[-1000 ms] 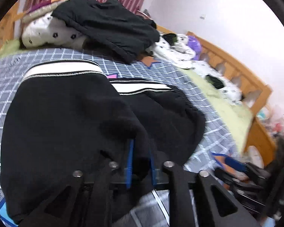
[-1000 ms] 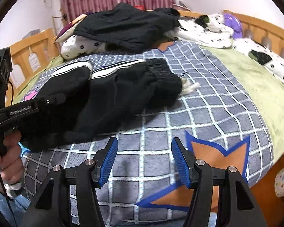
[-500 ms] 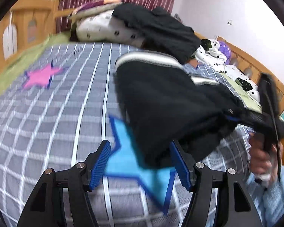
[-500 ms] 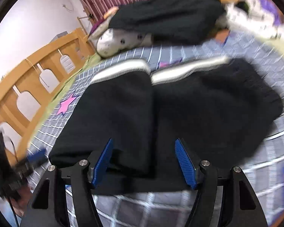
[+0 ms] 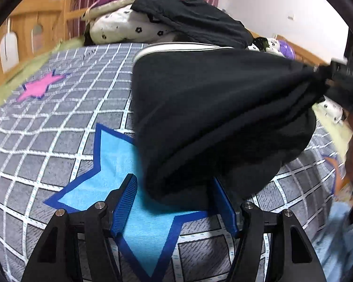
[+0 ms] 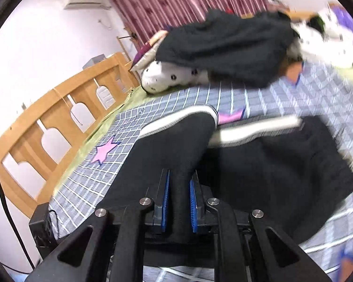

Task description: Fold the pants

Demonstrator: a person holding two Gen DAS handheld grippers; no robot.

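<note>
My right tongs [image 6: 178,195] clamped the black pants [image 6: 258,171], lifting a fold. My left tongs [image 5: 174,202] gaped wide, level above the bed [image 5: 58,127], pants at one o'clock.

Left of the pants [image 5: 214,122] the checked blanket [image 5: 58,117] lies bare from the blue star [image 5: 120,171] back to the pink star [image 5: 38,85], open room for a gripper to pass. At the far end a heap of pillows [image 5: 127,27] and dark clothes [image 5: 195,21] blocks the way. The wooden bed rail [image 6: 47,119] closes the left edge.
</note>
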